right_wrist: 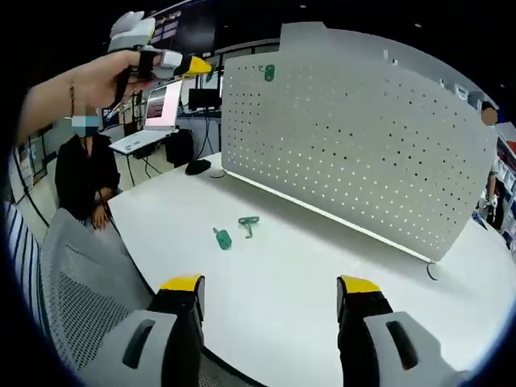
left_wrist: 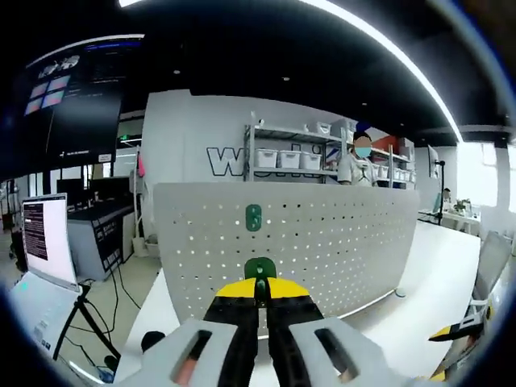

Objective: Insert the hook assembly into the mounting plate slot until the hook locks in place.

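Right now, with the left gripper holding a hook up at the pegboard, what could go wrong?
The left gripper pinches only the edge of a green hook, so it may twist or slip when pressed into the pegboard. The hook is still short of the holes; misalignment could jam it. Two more green hooks lie loose on the table near the open right gripper and could get knocked.

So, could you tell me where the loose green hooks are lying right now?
In the right gripper view, two green hooks lie side by side on the white table, ahead of the open right gripper and in front of the pegboard.
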Demonstrator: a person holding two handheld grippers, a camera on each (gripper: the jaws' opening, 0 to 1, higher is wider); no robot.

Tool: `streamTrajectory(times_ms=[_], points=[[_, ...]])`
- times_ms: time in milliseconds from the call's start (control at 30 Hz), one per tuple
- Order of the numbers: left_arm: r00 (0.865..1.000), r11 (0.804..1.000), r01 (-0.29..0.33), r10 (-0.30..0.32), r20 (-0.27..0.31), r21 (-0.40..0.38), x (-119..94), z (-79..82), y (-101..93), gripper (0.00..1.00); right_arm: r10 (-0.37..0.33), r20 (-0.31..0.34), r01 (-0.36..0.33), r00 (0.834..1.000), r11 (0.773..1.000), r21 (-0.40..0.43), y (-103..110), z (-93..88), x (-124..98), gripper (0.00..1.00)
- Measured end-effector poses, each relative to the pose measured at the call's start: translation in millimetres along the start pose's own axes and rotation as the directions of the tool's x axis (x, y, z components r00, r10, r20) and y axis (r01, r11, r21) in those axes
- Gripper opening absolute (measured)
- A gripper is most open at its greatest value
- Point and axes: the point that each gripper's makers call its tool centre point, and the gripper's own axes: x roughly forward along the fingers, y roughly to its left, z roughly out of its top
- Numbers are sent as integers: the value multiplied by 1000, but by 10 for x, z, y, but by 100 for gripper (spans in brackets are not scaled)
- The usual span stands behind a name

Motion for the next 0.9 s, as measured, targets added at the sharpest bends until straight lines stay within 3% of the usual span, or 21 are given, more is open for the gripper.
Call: streamTrajectory(times_ms=[367, 900], points=[[997, 999, -43, 40, 69, 31, 259, 215, 93, 1, -5, 16, 6, 1000, 998, -66, 3, -75, 25, 64], [981, 987, -131, 116, 157, 91, 625, 425, 300, 1, 18, 0, -18, 1000, 998, -54, 38, -120, 78, 61]])
